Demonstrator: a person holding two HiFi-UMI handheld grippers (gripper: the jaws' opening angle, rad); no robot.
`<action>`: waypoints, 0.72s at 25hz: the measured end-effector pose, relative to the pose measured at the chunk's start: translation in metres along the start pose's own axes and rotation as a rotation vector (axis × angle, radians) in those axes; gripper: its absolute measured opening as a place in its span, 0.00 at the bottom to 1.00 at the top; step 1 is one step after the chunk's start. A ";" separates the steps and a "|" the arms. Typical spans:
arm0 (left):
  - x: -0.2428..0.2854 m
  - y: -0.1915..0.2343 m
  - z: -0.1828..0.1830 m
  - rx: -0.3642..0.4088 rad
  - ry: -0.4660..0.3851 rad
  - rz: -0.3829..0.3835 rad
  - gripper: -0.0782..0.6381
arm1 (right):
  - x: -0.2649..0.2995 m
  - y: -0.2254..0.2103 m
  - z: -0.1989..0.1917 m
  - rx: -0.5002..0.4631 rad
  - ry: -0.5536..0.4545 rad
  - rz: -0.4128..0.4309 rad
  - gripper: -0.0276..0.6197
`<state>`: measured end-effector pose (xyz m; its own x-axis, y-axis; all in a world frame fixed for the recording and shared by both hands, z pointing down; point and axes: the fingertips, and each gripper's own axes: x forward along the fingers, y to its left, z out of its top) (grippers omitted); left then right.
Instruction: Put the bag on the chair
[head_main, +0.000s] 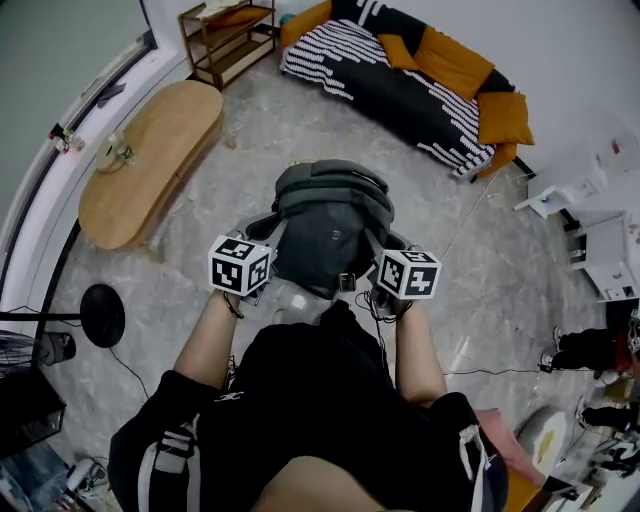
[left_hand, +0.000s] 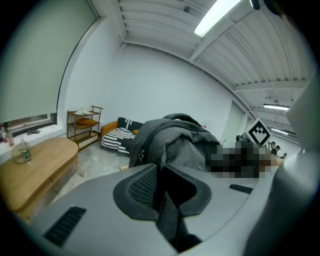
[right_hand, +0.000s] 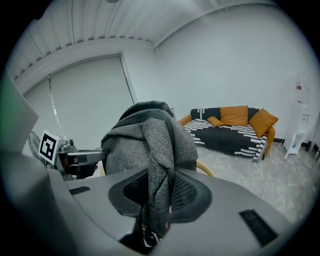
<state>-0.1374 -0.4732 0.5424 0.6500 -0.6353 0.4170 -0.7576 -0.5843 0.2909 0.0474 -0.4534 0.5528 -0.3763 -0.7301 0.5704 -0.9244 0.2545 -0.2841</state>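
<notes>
I hold a grey backpack (head_main: 330, 225) up in front of the person, between both grippers. My left gripper (head_main: 266, 266) is shut on a dark strap (left_hand: 169, 212) at the bag's left side, and the bag's body (left_hand: 175, 145) bulks just beyond the jaws. On the bag's right side, my right gripper (head_main: 380, 274) is shut on a grey fabric strap (right_hand: 159, 165) that runs down between its pads. Past the bag a tan curved wooden rim (right_hand: 209, 170) peeks out, possibly the chair; the bag hides the rest.
An oval wooden table (head_main: 150, 160) stands at the left and a wooden shelf (head_main: 225, 35) at the back. A black-and-white striped sofa (head_main: 420, 90) with orange cushions lies ahead. White furniture (head_main: 600, 250) stands at the right, a black round base (head_main: 102, 315) at the left.
</notes>
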 end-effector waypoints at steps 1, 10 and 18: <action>0.012 0.003 0.000 -0.004 0.013 0.005 0.19 | 0.008 -0.010 0.002 0.003 0.010 0.003 0.20; 0.115 0.020 -0.008 -0.051 0.133 0.095 0.19 | 0.083 -0.096 0.013 0.014 0.120 0.088 0.19; 0.182 0.060 -0.039 -0.119 0.246 0.168 0.19 | 0.153 -0.140 -0.004 -0.006 0.254 0.112 0.18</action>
<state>-0.0671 -0.6043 0.6699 0.4921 -0.5681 0.6596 -0.8643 -0.4091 0.2925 0.1193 -0.5987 0.6830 -0.4794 -0.5145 0.7110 -0.8760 0.3293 -0.3524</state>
